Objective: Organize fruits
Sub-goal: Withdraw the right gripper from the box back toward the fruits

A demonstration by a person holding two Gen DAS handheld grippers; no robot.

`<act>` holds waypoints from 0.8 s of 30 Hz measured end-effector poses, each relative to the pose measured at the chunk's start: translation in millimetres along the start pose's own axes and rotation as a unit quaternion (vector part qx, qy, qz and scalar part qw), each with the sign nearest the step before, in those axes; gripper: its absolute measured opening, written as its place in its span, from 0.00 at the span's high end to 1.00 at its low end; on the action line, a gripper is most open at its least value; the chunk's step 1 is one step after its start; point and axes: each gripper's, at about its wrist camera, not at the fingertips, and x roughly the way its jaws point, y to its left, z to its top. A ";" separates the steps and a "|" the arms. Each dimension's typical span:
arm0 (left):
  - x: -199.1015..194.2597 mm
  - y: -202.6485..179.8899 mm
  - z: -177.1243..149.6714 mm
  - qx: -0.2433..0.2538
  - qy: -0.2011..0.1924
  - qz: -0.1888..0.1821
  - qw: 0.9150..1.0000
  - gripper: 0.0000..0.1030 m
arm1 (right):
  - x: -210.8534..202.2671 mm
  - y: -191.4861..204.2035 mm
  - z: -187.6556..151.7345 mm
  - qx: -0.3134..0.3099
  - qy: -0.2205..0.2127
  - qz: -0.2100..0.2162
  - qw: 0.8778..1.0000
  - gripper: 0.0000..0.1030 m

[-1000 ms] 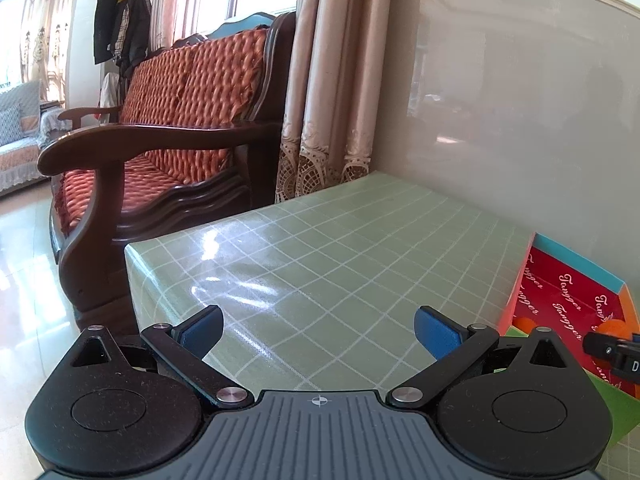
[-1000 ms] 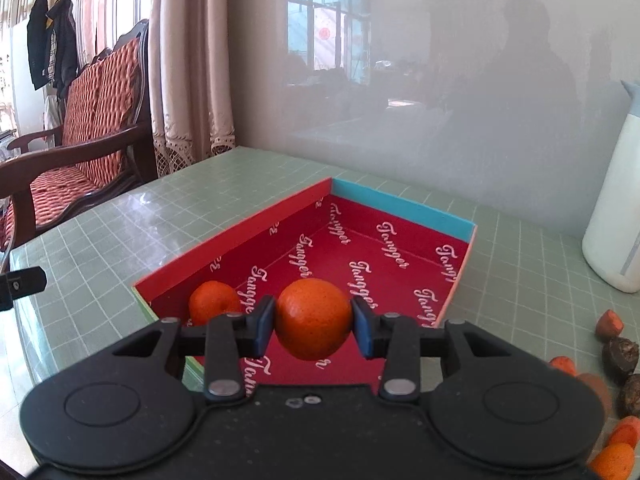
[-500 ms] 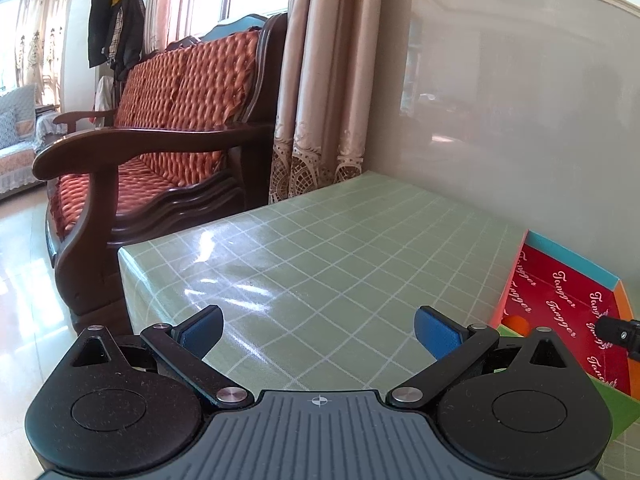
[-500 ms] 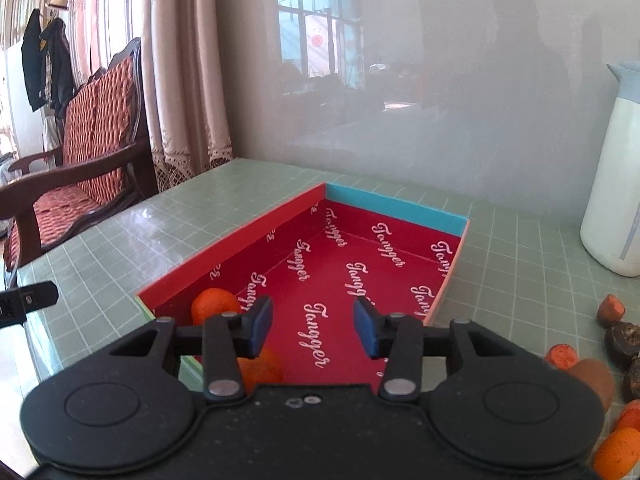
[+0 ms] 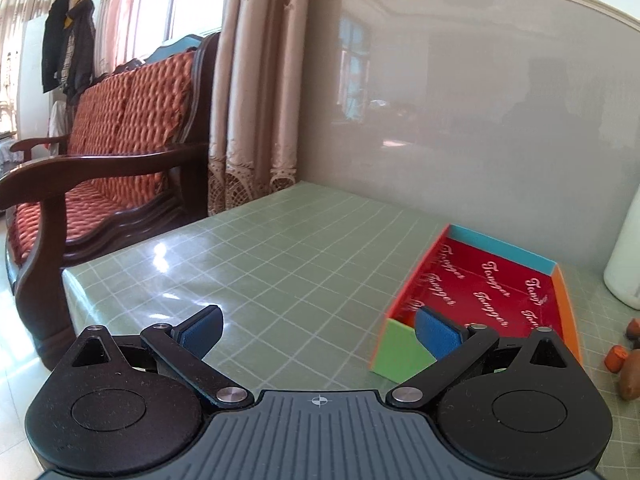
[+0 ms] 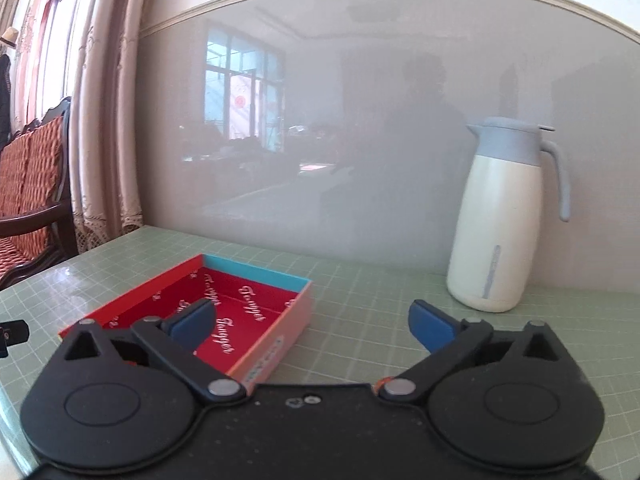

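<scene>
Room for moving was widest over the green checked surface (image 5: 280, 264), bare between the wooden sofa (image 5: 112, 152) at its left edge and the red box (image 6: 240, 312). That box lay open-topped near the glossy wall panel (image 6: 360, 140), its low walls the only edge to clear on the way in or out. A white thermos jug (image 6: 500, 220) stood upright, well apart to the right of the box, near the wall.

The right hand-held gripper (image 6: 312, 322) had just been opening; its jaws stood spread wide with nothing between them, partly over the box's near right corner. The left hand-held gripper (image 5: 318, 328) was likewise released and empty, beside the box's green end flap (image 5: 400, 354).

Loose fruits (image 5: 616, 356), orange and brown pieces, lay on the surface to the right of the box at the edge of the left wrist view; no fruit could be seen inside the box from either view.

Judged from this, the step was to fetch another fruit: swing right, keep clear of the jug, come down with jaws wide, and centre a single piece before closing.
</scene>
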 end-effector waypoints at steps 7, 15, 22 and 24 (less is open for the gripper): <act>-14.2 -55.3 -8.1 0.056 -0.019 -0.062 0.996 0.01 | -23.9 -65.3 -7.8 0.048 -0.005 -0.080 0.996 0.00; -31.8 -109.7 -20.5 0.103 -0.035 -0.132 0.985 0.00 | -54.3 -132.5 -25.0 0.098 0.002 -0.180 0.979 0.00; -46.3 -160.9 -37.1 0.154 -0.031 -0.204 0.966 0.00 | -79.3 -172.7 -46.1 0.140 0.013 -0.227 0.964 0.00; -50.3 -172.4 -42.4 0.167 -0.025 -0.224 0.960 0.00 | -86.1 -181.9 -51.3 0.152 0.014 -0.235 0.960 0.00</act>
